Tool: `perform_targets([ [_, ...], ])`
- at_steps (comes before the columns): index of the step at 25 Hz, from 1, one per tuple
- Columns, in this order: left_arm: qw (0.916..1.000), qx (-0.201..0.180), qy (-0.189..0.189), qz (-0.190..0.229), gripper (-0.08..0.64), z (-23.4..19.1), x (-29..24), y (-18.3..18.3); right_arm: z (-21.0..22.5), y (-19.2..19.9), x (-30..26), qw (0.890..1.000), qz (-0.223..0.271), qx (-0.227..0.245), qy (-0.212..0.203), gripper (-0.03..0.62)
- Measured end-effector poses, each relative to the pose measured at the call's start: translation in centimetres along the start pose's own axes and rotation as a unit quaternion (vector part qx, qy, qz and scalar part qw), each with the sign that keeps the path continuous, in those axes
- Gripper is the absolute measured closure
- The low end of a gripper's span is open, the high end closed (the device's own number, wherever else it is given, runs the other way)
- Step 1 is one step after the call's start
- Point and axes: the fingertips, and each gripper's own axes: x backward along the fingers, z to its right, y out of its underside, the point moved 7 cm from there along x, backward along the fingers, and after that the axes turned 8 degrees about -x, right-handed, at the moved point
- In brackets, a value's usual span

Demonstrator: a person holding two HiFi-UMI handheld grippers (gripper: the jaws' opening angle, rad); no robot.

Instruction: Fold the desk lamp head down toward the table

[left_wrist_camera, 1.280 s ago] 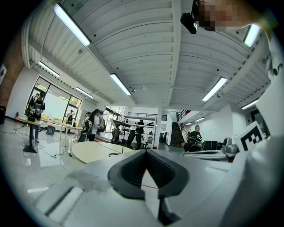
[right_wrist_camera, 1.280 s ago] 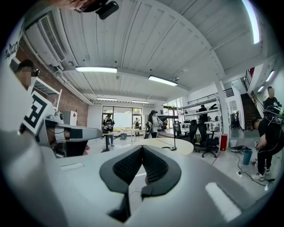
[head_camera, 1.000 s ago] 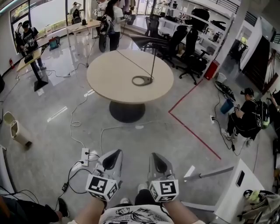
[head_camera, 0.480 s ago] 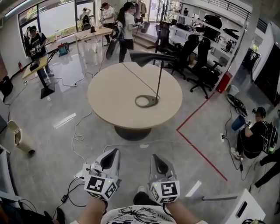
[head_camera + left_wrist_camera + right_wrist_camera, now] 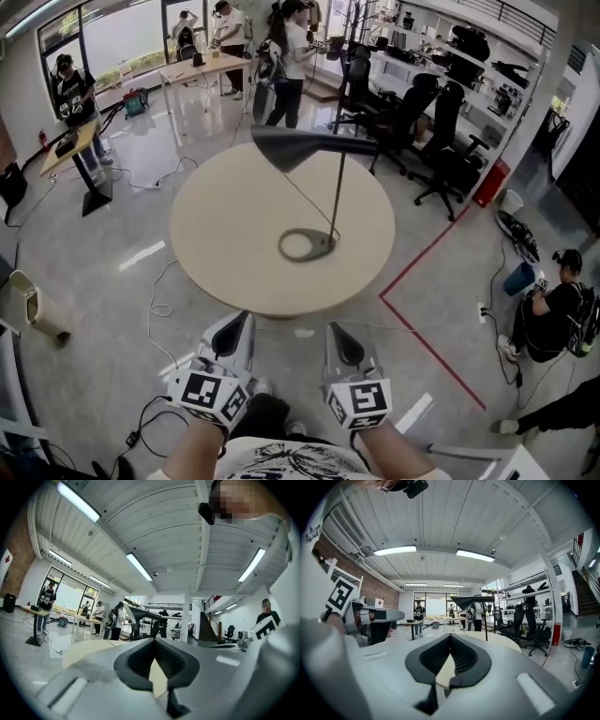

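desk lamp [image 5: 337,199] position relative to the two grippers is governing the coming move. at the bottom of the head view, the left gripper [image 5: 246,321] and the right gripper [image 5: 330,328] are pointing up the frame side by side. each one is showing its jaws meeting at the tips, with nothing lying between the pads. the two gripper views are agreeing, since only tabletop is showing through the gap behind the tips.

just beyond the tips, the near edge of the round table [image 5: 220,281] is crossing the frame, and neither gripper is reaching over it. the base ring [image 5: 325,247] is sitting at the table's centre, up the frame from the space between the grippers. the stem is rising from the ring's right side, in line with the right gripper. the lamp head [image 5: 305,145] is sitting level at the stem top, its long axis running left to right across the frame.

judgement: the right gripper is lying nearer the stem and the left nearer the head's wide end, both well apart from the lamp.

people [image 5: 291,56] are standing at desks in the upper left.
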Motion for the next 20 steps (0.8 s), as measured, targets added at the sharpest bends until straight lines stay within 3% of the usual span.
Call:
perform_targets([
  [4,0.9999,0.007,0.007,0.013,0.557,-2.6,-4.7,-0.7,1.7,-0.6,-4.0,1.0,-0.011,0.005,0.014,0.584],
  [10,0.9979,-0.023,0.036,0.05,0.557,-8.1,-12.2,-2.8,3.5,-2.2,-11.1,0.999,-0.001,0.012,0.037,0.584],
  [15,0.9948,-0.049,0.047,0.077,0.557,-12.3,-17.3,-6.2,5.0,-3.5,-15.5,0.998,-0.001,0.002,0.058,0.583],
  [20,0.9898,-0.074,0.045,0.113,0.557,-14.5,-21.1,-10.3,5.7,-4.1,-18.6,0.999,-0.02,0.008,0.047,0.583],
])
